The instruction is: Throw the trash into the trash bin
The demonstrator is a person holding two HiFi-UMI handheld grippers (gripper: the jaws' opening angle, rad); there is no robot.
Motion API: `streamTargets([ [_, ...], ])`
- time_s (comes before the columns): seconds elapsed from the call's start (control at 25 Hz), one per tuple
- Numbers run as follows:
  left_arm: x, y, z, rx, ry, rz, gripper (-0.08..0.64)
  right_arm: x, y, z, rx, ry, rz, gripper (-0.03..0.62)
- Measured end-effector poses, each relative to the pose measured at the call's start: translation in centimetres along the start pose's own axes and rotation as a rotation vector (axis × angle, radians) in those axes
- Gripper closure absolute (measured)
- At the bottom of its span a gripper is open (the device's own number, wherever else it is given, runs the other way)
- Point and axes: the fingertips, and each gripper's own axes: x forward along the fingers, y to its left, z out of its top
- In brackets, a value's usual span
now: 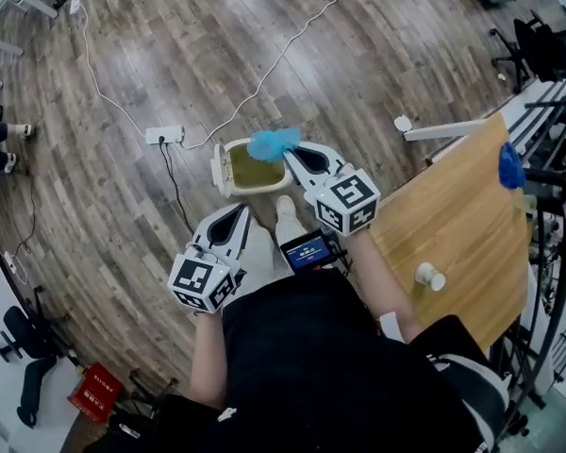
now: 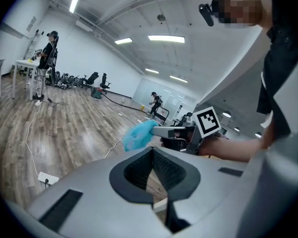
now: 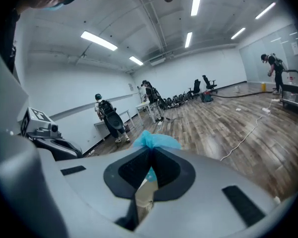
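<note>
Over the white-rimmed trash bin [image 1: 219, 170], right tongs [image 1: 289, 152] pinch blue trash [image 1: 271, 144].

Bright, even light is coming from above. Ceiling strips [image 2: 166, 38] are glowing white and clipping slightly in both gripper views. Floor [image 3: 238, 133] is showing pale sheen patches under them; shadows in the head view are lying faint and soft. Both gripper views are bending strongly toward the edges, with corners going black in a round vignette. Close foreground is reading soft, the far room sharper. Head view is curving mildly at its borders.
</note>
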Motion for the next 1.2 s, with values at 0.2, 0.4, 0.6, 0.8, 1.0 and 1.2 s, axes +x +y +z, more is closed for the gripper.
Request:
streamTargets([
  [0.2,2.1,4.0,-6.2,-0.047,0.137,0.007,0.554,7.6,-2.8,-9.4,0.03,0.182,-0.008,0.592],
  [0.4,4.8,8.9,-14.0,-0.107,0.214,0.038,0.554,16.0,-7.5,-23.0,0.021,0.361,-0.041,0.592],
  [0.6,5.5,11.0,-23.1,-0.204,0.31,0.063,0.554,20.5,-10.2,-35.3,0.031,0.47,-0.082,0.592],
  [0.8,5.8,13.9,-27.3,-0.266,0.315,0.101,0.554,23.1,-11.7,-43.1,0.045,0.555,-0.12,0.592],
  [1.0,6.0,14.4,-28.1,-0.32,0.302,0.114,0.554,23.3,-12.1,-46.3,0.059,0.636,-0.14,0.583],
  [1.2,6.2,14.4,-28.5,-0.338,0.296,0.105,0.554,24.0,-12.6,-46.4,0.079,0.658,-0.131,0.453],
])
